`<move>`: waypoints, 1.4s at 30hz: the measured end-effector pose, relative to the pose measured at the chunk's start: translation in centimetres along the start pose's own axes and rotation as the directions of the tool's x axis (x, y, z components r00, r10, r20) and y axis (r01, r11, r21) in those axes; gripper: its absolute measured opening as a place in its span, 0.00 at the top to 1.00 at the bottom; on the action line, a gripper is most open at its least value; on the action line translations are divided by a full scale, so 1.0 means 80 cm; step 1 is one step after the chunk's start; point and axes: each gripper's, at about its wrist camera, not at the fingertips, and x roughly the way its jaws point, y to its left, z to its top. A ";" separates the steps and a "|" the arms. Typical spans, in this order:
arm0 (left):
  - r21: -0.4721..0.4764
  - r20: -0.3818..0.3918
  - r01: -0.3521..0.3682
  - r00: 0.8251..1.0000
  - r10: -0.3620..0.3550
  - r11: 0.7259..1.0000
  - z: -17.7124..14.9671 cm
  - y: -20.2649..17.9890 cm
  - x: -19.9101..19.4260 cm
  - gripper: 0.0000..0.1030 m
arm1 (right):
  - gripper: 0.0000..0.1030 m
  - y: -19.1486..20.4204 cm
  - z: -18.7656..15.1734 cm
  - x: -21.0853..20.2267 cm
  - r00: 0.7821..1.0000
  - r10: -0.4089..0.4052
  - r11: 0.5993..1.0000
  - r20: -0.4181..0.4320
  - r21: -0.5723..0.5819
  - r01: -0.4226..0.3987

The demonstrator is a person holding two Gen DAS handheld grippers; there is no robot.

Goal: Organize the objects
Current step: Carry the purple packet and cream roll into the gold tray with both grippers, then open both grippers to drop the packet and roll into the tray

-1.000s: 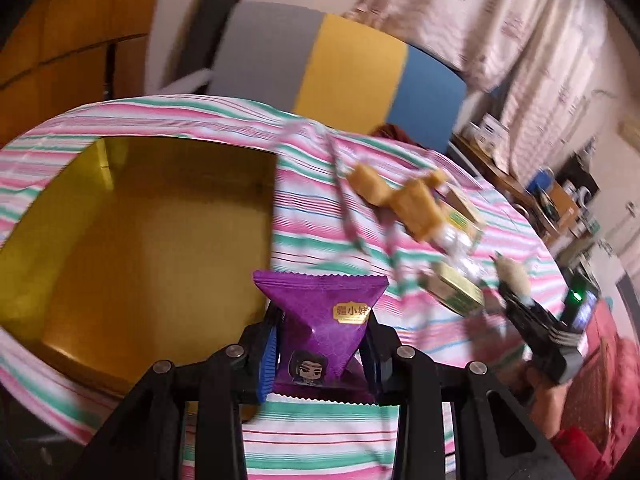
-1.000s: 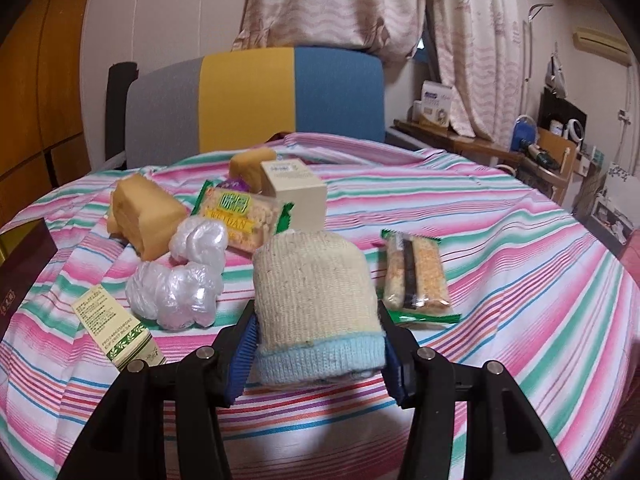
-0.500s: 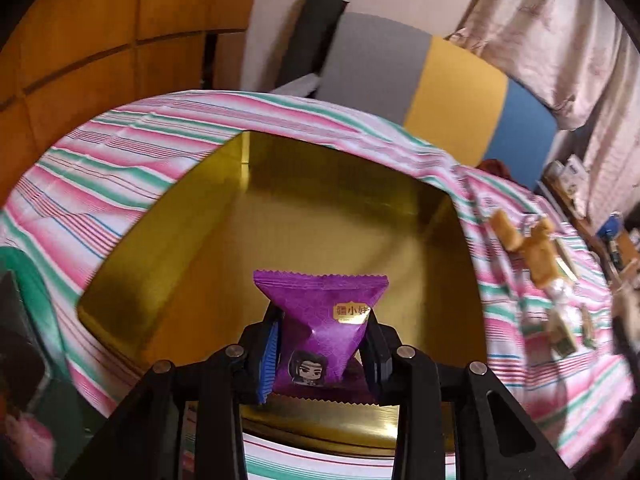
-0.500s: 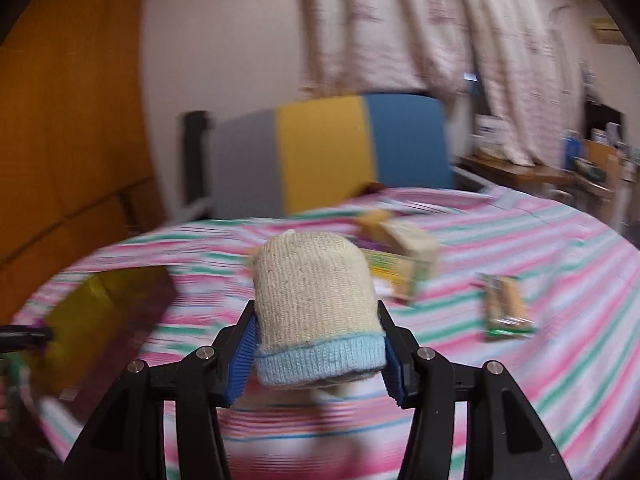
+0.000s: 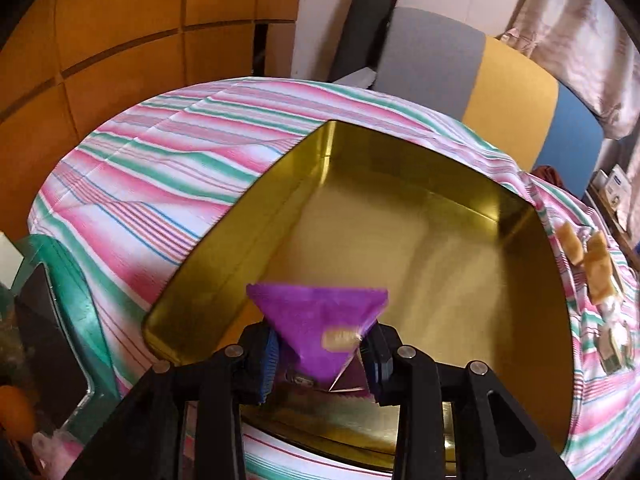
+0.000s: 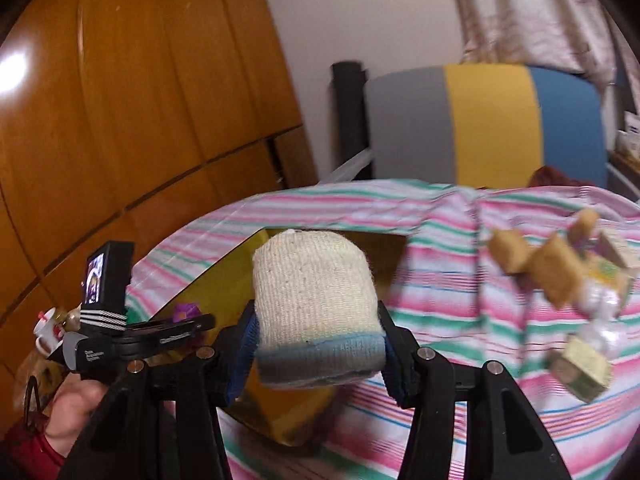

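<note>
My left gripper (image 5: 320, 360) holds a purple snack packet (image 5: 316, 320) over the near edge of an empty gold tin tray (image 5: 224, 252); the packet looks tilted between jaws that stand a little wider apart. My right gripper (image 6: 318, 356) is shut on a cream knitted roll with a blue hem (image 6: 312, 300), held above the striped cloth beside the gold tray (image 6: 224, 276). The left gripper (image 6: 160, 332) shows in the right wrist view at the tray's near left side, with the purple packet (image 6: 186, 312) in it.
A pile of tan blocks, wrapped snacks and small boxes (image 6: 568, 276) lies on the striped tablecloth (image 5: 160, 176) right of the tray. A grey, yellow and blue chair back (image 6: 480, 120) stands behind the table. A green-rimmed container (image 5: 60, 320) sits at the left edge.
Both grippers swung left toward the gold tray. The left one now hangs over the tray's near edge and the packet has tilted in its jaws. The right one left the pile with the knitted roll.
</note>
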 end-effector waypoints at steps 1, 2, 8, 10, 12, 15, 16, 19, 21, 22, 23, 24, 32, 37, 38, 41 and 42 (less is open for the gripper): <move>-0.009 -0.002 -0.006 1.000 0.006 1.000 0.000 0.004 0.000 0.65 | 0.48 0.005 -0.001 0.008 1.000 0.008 1.000 -0.012 -0.006 -0.008; -0.018 -0.003 -0.010 1.000 0.010 1.000 0.001 0.007 0.000 0.64 | 0.48 0.013 -0.001 0.017 0.999 0.017 1.000 -0.029 -0.015 -0.018; -0.134 0.032 0.018 0.999 -0.014 0.991 0.014 0.031 -0.021 0.41 | 0.48 0.029 -0.010 0.059 0.990 0.041 0.999 -0.133 -0.023 -0.044; -0.200 0.063 0.025 0.998 -0.013 0.979 0.021 0.044 -0.034 0.28 | 0.48 0.032 -0.017 0.071 0.984 0.052 0.999 -0.171 -0.008 -0.054; -0.276 0.104 0.032 0.995 -0.003 0.961 0.023 0.058 -0.050 0.12 | 0.48 0.036 -0.013 0.088 0.977 0.065 0.998 -0.201 0.000 -0.066; -0.357 0.153 0.046 0.988 0.010 0.933 0.027 0.076 -0.071 0.10 | 0.48 0.048 -0.018 0.104 0.968 0.077 0.997 -0.239 0.001 -0.079; -0.366 0.164 0.048 0.986 0.014 0.929 0.029 0.079 -0.076 0.10 | 0.48 0.053 -0.019 0.110 0.964 0.084 0.996 -0.251 0.000 -0.087; -0.392 0.182 0.023 0.982 0.053 0.920 0.031 0.083 -0.089 0.05 | 0.48 0.072 -0.020 0.124 0.956 0.102 0.994 -0.277 -0.004 -0.107; -0.408 0.192 0.030 0.980 0.054 0.912 0.032 0.085 -0.096 0.04 | 0.48 0.084 -0.022 0.136 0.948 0.114 0.993 -0.297 -0.007 -0.122; -0.411 0.195 0.036 0.980 0.049 0.911 0.034 0.086 -0.096 0.04 | 0.48 0.089 -0.022 0.141 0.945 0.121 0.992 -0.304 -0.004 -0.128; -0.414 0.197 0.038 0.979 0.048 0.910 0.034 0.086 -0.098 0.04 | 0.48 0.093 -0.023 0.146 0.942 0.126 0.991 -0.312 -0.001 -0.133; -0.417 0.199 0.038 0.979 0.051 0.908 0.035 0.087 -0.100 0.04 | 0.47 0.098 -0.024 0.155 0.935 0.137 0.990 -0.328 0.007 -0.142; -0.439 0.201 0.052 0.979 0.041 0.897 0.036 0.092 -0.105 0.02 | 0.36 0.110 -0.022 0.172 0.909 0.230 0.973 -0.348 0.090 -0.212; -0.459 0.192 0.057 0.981 0.036 0.886 0.032 0.091 -0.104 0.01 | 0.36 0.103 -0.015 0.135 0.945 0.182 0.983 -0.271 0.028 -0.181; -0.457 0.188 0.059 0.982 0.032 0.888 0.032 0.089 -0.104 0.01 | 0.36 0.101 -0.013 0.126 0.953 0.168 0.985 -0.254 0.016 -0.169; -0.437 0.179 0.059 0.983 0.023 0.898 0.030 0.080 -0.102 0.01 | 0.36 0.091 -0.009 0.101 0.973 0.115 0.993 -0.201 -0.015 -0.121; -0.427 0.176 0.061 0.984 0.017 0.902 0.028 0.075 -0.101 0.01 | 0.36 0.087 -0.007 0.092 0.979 0.094 0.995 -0.181 -0.020 -0.099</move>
